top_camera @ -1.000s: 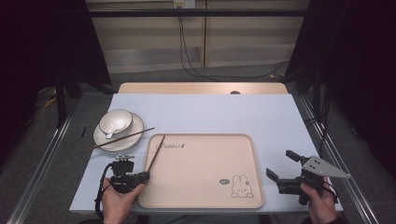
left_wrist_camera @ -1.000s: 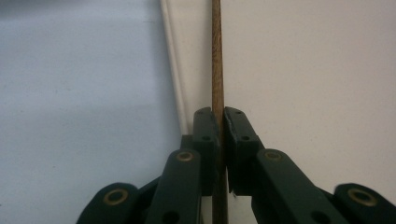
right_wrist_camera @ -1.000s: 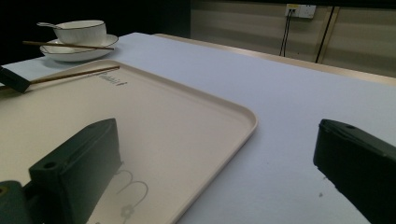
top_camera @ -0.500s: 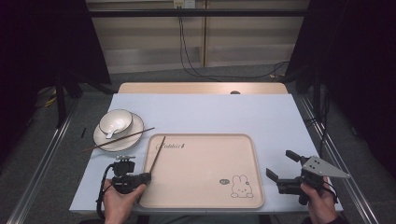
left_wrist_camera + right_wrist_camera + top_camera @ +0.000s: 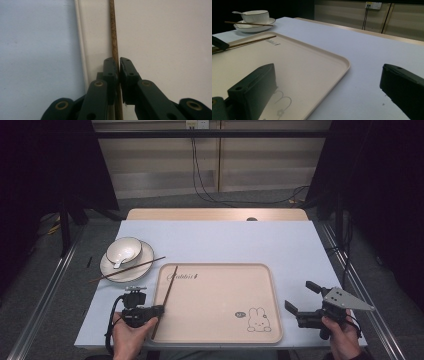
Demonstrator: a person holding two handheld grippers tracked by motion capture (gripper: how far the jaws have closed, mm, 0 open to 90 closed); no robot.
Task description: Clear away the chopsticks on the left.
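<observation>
**Chopstick gripped at the tray's left edge**

The left tool (image 5: 117, 67) is clamped tight on a chopstick (image 5: 167, 295), which lies along the tray (image 5: 220, 330) just inside its left rim, its far tip near the tray's printed lettering. The right tool (image 5: 302, 297), off the tray's right edge, gapes wide and holds nothing. The step looks like placing this chopstick; next, releasing it and fetching its mate (image 5: 127, 269) (resting across the plate (image 5: 107, 268) beyond the tray's far left corner).

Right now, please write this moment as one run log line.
left hand-held gripper: shut on chopstick | chopstick: on tray, left side | right hand-held gripper: open, empty, beside tray
</observation>
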